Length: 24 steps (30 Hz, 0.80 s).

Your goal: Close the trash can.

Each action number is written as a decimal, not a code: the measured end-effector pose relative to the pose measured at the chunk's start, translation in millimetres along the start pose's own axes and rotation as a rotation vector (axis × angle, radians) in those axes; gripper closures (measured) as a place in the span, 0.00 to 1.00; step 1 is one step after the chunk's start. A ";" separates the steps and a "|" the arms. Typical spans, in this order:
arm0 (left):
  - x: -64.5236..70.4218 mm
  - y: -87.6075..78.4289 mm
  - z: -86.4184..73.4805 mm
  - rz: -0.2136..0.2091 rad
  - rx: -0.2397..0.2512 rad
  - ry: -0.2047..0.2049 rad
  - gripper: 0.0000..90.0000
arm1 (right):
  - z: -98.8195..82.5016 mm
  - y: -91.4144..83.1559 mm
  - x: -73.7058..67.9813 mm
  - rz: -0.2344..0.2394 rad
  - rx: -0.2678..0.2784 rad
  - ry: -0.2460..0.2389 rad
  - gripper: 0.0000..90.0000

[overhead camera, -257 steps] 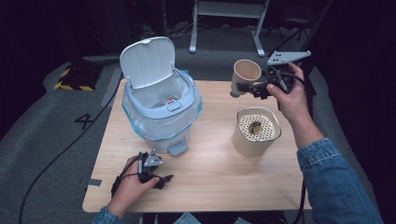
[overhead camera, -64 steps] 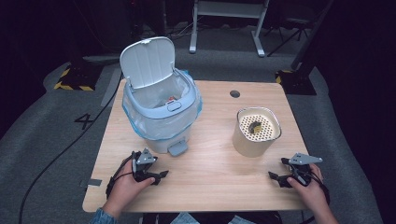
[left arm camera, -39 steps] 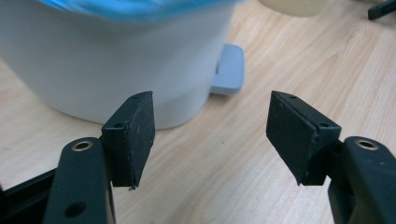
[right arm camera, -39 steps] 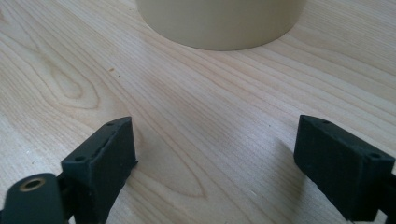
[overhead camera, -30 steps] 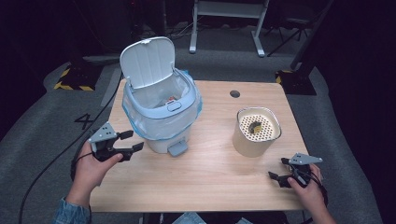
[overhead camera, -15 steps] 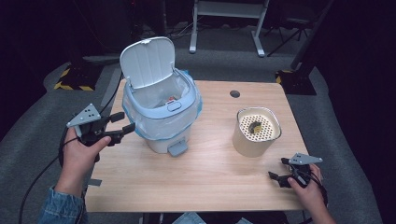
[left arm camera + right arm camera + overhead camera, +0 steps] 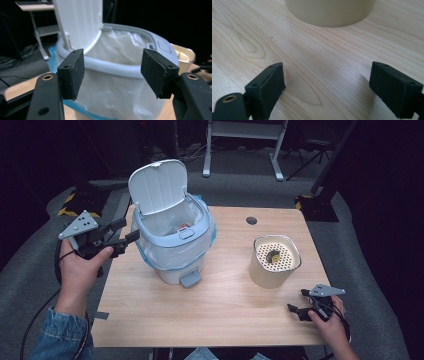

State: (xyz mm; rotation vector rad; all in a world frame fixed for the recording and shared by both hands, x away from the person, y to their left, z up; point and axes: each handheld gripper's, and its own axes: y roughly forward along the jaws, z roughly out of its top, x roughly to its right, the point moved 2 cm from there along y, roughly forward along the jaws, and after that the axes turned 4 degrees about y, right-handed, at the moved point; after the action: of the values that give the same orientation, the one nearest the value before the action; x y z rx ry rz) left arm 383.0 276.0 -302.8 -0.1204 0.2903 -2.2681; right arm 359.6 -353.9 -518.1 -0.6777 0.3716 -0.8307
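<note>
A pale blue pedal bin (image 7: 175, 245) stands on the wooden table (image 7: 220, 305) with its lid up and a white liner bag inside. In the air just left of the bin's rim, my left gripper (image 7: 131, 229) points at the bin, open and empty. The left gripper view has the bin's rim (image 7: 117, 68) between and beyond the jaws. A cream container with a perforated top (image 7: 275, 260) sits at the right. My right gripper (image 7: 295, 311) rests open on the table's front right, facing the container's base (image 7: 329, 12).
A small dark round hole (image 7: 251, 220) marks the table's far side. The bin's foot pedal (image 7: 190, 280) juts toward me. A grey metal stand (image 7: 245, 140) and dark floor lie behind the table. A cable trails from my left hand.
My left gripper has risen from table level beside the bin's base up to its rim and moved slightly away from me. The right gripper has stayed put.
</note>
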 end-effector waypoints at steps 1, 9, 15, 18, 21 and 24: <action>-1.5 0.4 2.8 0.008 0.007 -0.003 0.40 | 0.0 0.0 -0.1 0.000 0.000 0.001 0.15; -20.0 10.8 25.5 0.055 0.046 -0.010 0.40 | -0.7 -0.7 -0.9 -0.006 0.002 0.001 0.15; -35.2 20.1 42.3 0.079 0.034 -0.011 0.39 | -0.7 -0.7 -0.8 -0.006 0.002 0.001 0.15; -42.2 23.5 50.4 0.086 0.042 -0.017 0.39 | -0.7 -0.7 -0.8 -0.005 0.002 0.001 0.15; -47.1 28.0 56.7 0.071 0.063 -0.034 0.39 | -0.7 -0.7 -0.8 -0.006 0.002 0.001 0.15; -49.7 33.5 60.8 0.052 0.079 -0.040 0.40 | -0.7 -0.7 -0.8 -0.006 0.002 0.001 0.15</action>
State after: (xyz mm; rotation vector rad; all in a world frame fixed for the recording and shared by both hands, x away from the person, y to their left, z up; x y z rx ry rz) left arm 451.2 282.2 -251.8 -0.1158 0.1809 -2.2199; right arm 358.3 -353.9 -518.2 -0.6766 0.3697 -0.8368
